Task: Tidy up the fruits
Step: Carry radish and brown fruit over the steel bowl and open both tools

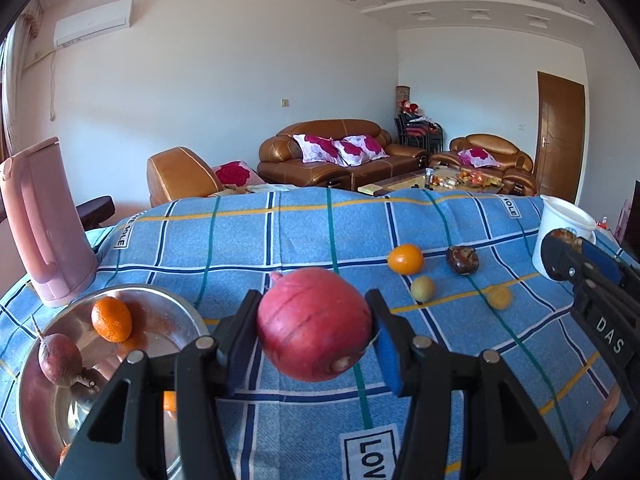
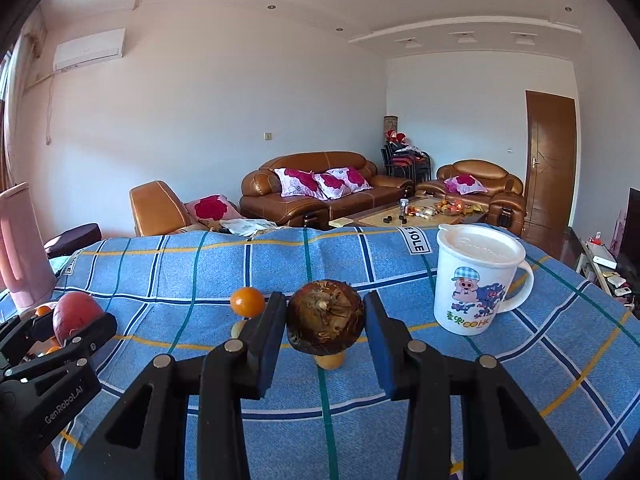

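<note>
My left gripper [image 1: 312, 302] is shut on a big red pomegranate [image 1: 314, 332], held above the blue checked cloth just right of a metal bowl [image 1: 168, 298]. In the bowl lie an orange [image 1: 111, 319] and a dark red fruit [image 1: 60, 359]. My right gripper [image 2: 325, 305] is shut on a round brown fruit [image 2: 325, 318], also held off the cloth. On the cloth lie an orange [image 1: 405, 258], a dark brown fruit [image 1: 462, 259] and two small yellow fruits [image 1: 422, 289] [image 1: 499, 297]. The left wrist view shows the right gripper [image 1: 560, 252] at the right edge.
A pink kettle [image 1: 44, 224] stands at the back left beside the bowl. A white lidded mug [image 2: 476, 280] with a cartoon print stands at the right. The cloth [image 1: 280, 236] falls away at the far edge, with sofas and a low table beyond.
</note>
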Demonstrator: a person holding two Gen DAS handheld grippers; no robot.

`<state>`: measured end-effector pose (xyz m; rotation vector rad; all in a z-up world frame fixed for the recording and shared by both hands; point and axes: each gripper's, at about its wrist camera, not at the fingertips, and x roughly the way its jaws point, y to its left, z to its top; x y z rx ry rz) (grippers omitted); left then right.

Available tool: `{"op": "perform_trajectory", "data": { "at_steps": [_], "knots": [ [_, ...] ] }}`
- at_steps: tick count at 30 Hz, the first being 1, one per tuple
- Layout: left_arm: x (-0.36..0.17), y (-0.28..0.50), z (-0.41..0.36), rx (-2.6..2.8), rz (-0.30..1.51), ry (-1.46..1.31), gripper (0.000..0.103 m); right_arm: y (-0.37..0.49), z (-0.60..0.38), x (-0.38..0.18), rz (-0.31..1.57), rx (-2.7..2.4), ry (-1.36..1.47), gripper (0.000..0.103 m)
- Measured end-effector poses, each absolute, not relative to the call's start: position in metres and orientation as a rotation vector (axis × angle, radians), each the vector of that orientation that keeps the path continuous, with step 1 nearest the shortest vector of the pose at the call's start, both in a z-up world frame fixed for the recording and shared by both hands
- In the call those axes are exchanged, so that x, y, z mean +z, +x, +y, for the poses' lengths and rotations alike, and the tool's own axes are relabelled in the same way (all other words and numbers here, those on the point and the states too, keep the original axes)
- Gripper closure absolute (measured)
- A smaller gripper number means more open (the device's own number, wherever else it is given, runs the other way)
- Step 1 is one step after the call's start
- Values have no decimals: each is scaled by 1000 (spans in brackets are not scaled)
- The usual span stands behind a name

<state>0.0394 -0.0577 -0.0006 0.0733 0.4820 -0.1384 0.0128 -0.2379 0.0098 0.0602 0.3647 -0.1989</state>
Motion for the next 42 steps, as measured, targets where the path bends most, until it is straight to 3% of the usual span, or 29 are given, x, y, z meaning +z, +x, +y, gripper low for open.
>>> {"op": "perform_trajectory", "data": {
  "at_steps": [42],
  "knots": [
    [1,-13,87,-33,438,-30,49,3,-68,8,377,24,-8,61]
  ]
}}
